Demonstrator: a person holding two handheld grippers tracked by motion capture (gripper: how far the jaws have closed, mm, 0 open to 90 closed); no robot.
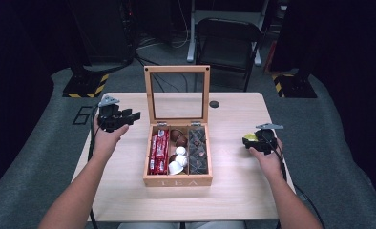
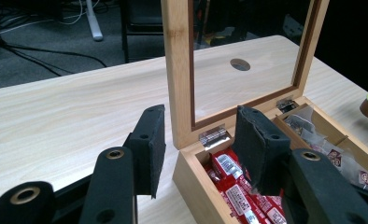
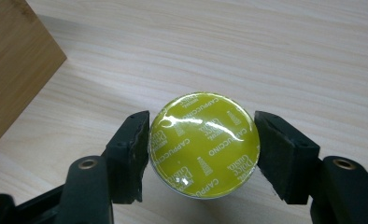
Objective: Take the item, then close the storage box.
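Observation:
A wooden tea box [image 1: 176,181] stands mid-table with its glass lid [image 1: 176,69] raised upright. Inside lie red packets [image 1: 160,151], white and brown capsules [image 1: 179,160] and dark sachets [image 1: 198,150]. My right gripper [image 1: 249,140] is low over the table to the right of the box, shut on a coffee capsule [image 3: 203,142] with a yellow-green foil top; both pads [image 3: 133,149] press its sides. My left gripper [image 1: 131,117] hovers left of the box's back corner, open with nothing between its jaws. In the left gripper view the lid's frame [image 2: 180,70] stands just beyond it.
The light wooden table [image 1: 234,191] has a small round hole [image 1: 214,104] behind the box. A corner of the box [image 3: 14,70] lies up and left of the capsule. A black chair [image 1: 229,40] and stand bases with striped tape [image 1: 86,88] are on the floor beyond.

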